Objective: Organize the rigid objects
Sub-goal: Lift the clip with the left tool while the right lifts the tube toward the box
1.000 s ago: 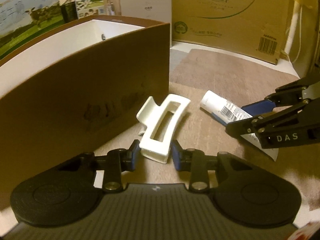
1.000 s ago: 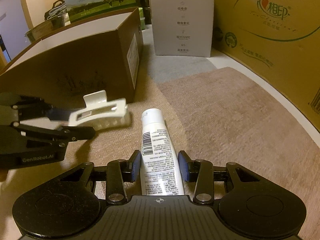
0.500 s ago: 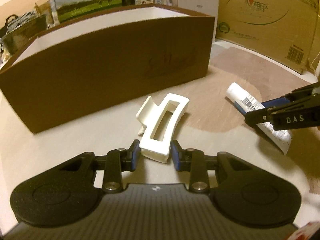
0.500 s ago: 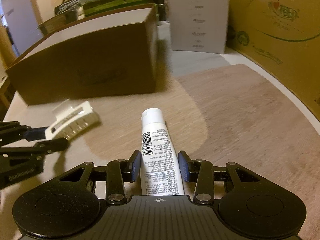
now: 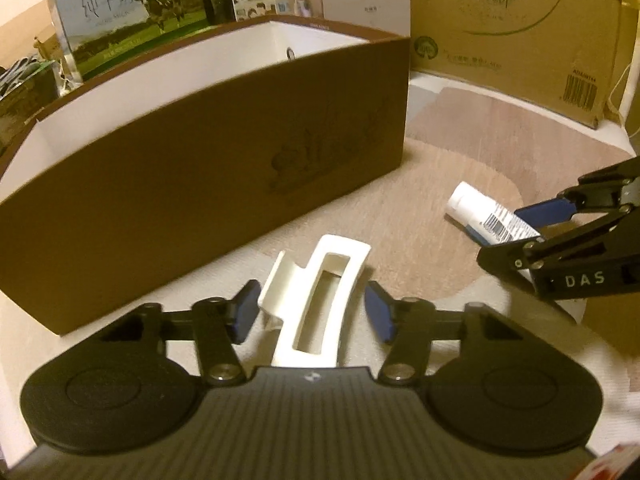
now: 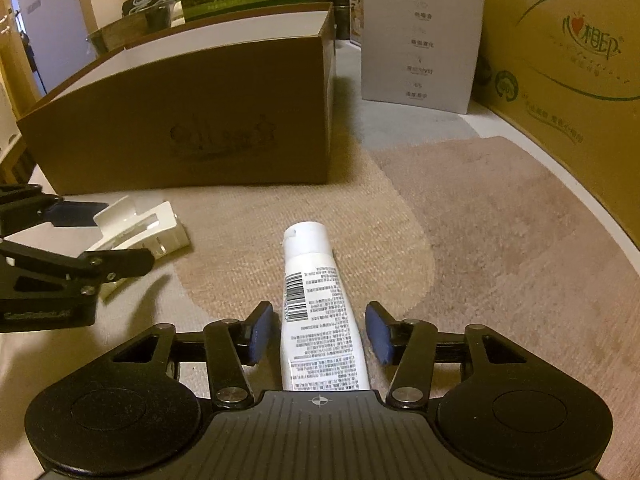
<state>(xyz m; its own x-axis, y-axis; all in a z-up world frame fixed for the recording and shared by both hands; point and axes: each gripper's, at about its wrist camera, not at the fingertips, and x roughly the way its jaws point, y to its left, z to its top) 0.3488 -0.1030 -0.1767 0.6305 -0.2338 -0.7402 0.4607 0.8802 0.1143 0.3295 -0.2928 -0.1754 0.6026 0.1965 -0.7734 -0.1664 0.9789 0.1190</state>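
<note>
- Both claws' jaws have just been opening: left claw (image 5: 312,312) clear of one white hair clip (image 5: 320,300), right claw (image 6: 318,334) clear of one tube (image 6: 316,300).
- One brown box (image 5: 200,184) ahead; beige worktop (image 6: 500,240), seemingly carpeted.

Left gripper (image 5: 312,310) and right gripper (image 6: 318,332) angle downward, jaws just opened, pads touching nothing.

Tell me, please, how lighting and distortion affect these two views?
Left wrist view: dim amber light, the brown box bowed by the fisheye, slightly soft. Right wrist view: same warm cast, the tube sharp, with a paler lit patch on the mat.
</note>
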